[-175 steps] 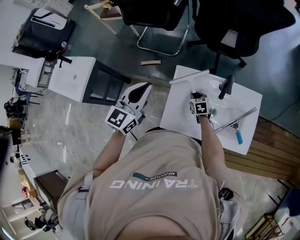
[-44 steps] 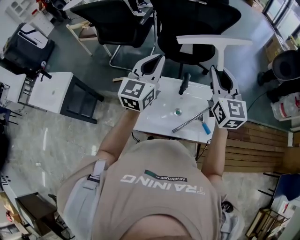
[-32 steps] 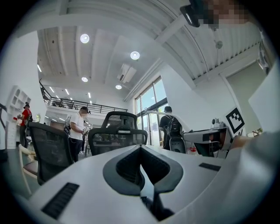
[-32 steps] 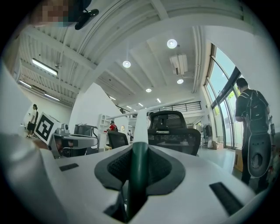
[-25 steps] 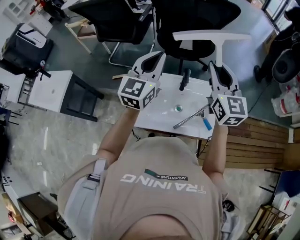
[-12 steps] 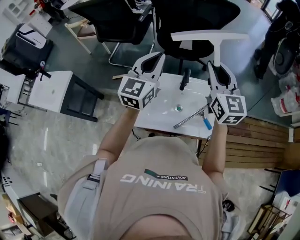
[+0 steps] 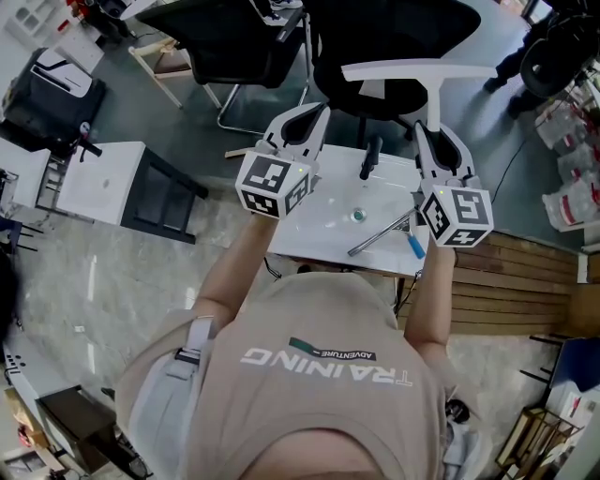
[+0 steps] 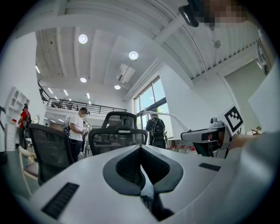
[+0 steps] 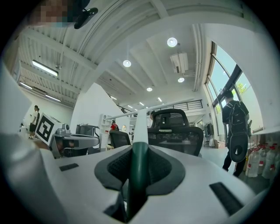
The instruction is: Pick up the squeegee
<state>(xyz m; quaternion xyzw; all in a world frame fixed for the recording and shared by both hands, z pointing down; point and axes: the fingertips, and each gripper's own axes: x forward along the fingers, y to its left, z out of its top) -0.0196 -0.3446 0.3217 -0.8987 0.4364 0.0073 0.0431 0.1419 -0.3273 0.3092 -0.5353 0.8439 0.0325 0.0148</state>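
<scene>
The squeegee has a long white blade (image 7: 417, 70) on a white shaft, with a dark green handle (image 9: 136, 175). My right gripper (image 7: 433, 133) is shut on that handle and holds the squeegee up over the white table (image 7: 319, 239), blade farthest from me. In the right gripper view the green handle fills the gap between the jaws (image 9: 139, 146) and the white shaft (image 9: 141, 124) rises beyond them. My left gripper (image 7: 314, 114) hovers level over the table's left side. Its jaws (image 8: 141, 148) are shut with nothing between them.
On the table lie a metal-bladed tool (image 7: 382, 234) with a blue handle (image 7: 413, 247), a black-handled tool (image 7: 371, 157) and a small green object (image 7: 356, 216). Black office chairs (image 7: 394, 28) stand beyond it. A wooden slatted platform (image 7: 525, 291) lies to the right, a white side table (image 7: 103, 183) to the left.
Seven seconds ago my right gripper was low on the table at the squeegee; now it holds the squeegee raised. Over the last second both grippers have stayed still.
</scene>
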